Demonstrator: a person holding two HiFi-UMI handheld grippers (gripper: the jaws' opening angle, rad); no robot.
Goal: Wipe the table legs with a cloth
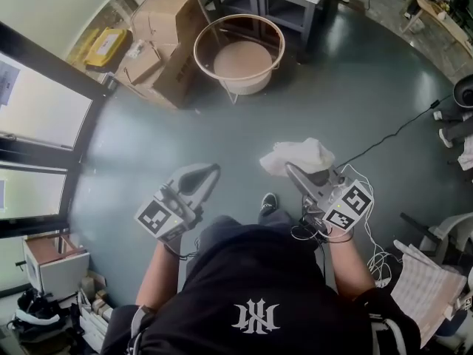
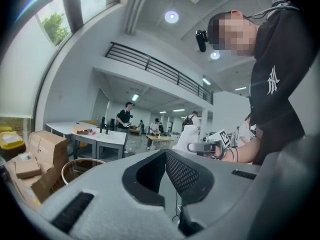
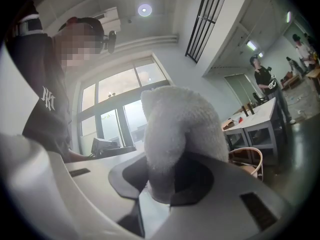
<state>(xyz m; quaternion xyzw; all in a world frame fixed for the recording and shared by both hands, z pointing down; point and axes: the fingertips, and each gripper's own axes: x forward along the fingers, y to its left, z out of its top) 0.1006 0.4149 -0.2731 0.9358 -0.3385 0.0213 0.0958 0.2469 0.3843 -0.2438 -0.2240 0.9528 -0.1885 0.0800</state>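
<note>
Standing on a smooth grey-green floor [image 1: 140, 132], a person in a black top is holding both tools out in front at waist height. Farthest left and up the floor, brown cardboard boxes [image 1: 159, 46] are sitting in a loose pile by the window wall. Nearer the person, the left gripper [image 1: 201, 174] [image 2: 166, 152] is pointing forward over bare floor; its own view is showing the two dark ribbed pads meeting at their tips with nothing between them. Beyond it, a round wooden-rimmed seat [image 1: 240, 54] is standing just beside the boxes. Behind that seat, the pale table with grey legs [image 1: 309, 22] is standing well apart from both tools. Moving right, the right gripper [image 1: 294, 171] [image 3: 167, 184] is pinching a crumpled white terry cloth [image 1: 299, 156] [image 3: 175, 129], which is bulging up and out past the jaws. A thin black cable [image 1: 392, 135] is trailing across the floor at far right.
</note>
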